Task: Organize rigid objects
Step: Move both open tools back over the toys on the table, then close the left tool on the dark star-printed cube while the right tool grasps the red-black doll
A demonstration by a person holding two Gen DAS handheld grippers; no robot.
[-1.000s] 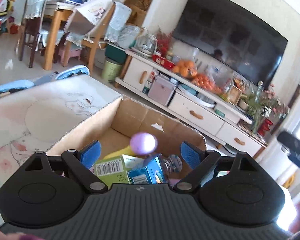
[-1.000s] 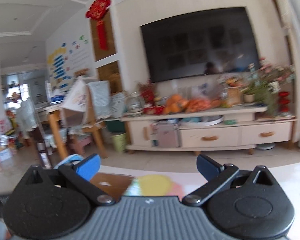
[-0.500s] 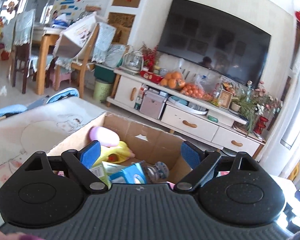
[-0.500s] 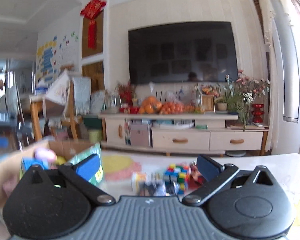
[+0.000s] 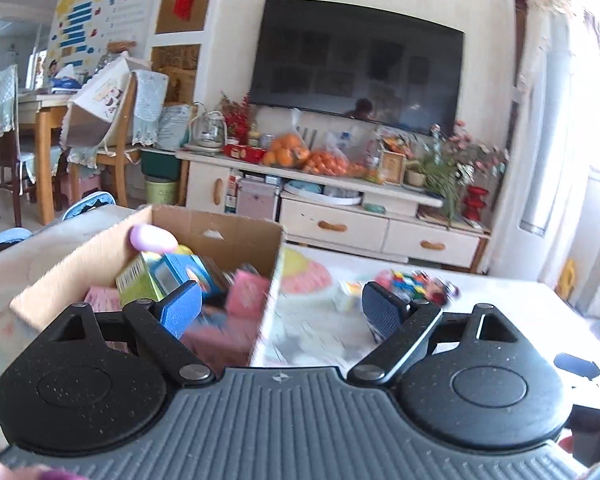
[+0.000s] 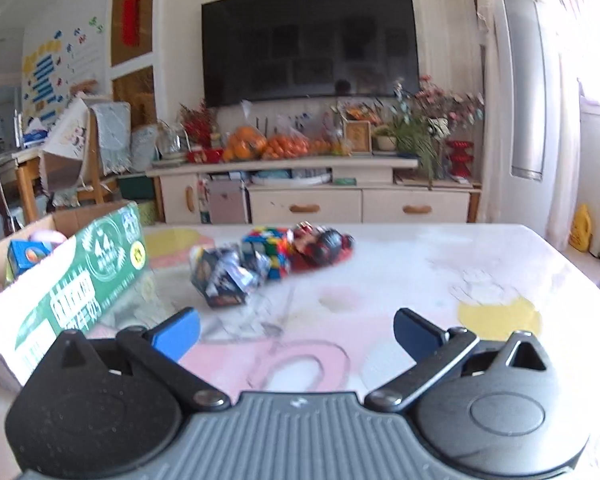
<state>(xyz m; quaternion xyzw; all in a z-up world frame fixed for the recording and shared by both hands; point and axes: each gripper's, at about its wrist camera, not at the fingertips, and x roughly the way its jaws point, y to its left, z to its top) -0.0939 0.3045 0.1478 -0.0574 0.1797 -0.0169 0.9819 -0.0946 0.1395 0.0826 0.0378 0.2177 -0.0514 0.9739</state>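
Right now your left gripper (image 5: 282, 310) hangs over the box's (image 5: 220, 226) right wall, jaws spread wide and holding nothing. That wall runs up between the two fingers: the left pad (image 5: 182, 312) sits over the box's inside, the right pad (image 5: 382, 314) over the table (image 5: 500, 308). Inside the box you have a green carton (image 5: 138, 282), a blue carton (image 5: 188, 270), pink packs (image 5: 248, 294) and a lilac egg shape (image 5: 152, 238) lying against the far left wall. The cardboard rim stands well up around them.

Your right gripper (image 6: 296, 330) is also wide open and empty, held low over the table (image 6: 440, 264), touching nothing you can see. Ahead of it lie the loose things in one clump: a dark printed box (image 6: 224, 276) nearest you, a colour cube (image 6: 266, 250) touching it behind, and a red toy car (image 6: 320, 244) just to the right of the cube. All three are blurred, so finer detail is hard to tell. The clump is just right of the box's green printed side (image 6: 80, 276), with a narrow strip of table between.

Open room is on your right: from the clump to the table's far edge and right edge the top is bare. Between your right fingers and the clump the top is bare too. On the left the box blocks the way.
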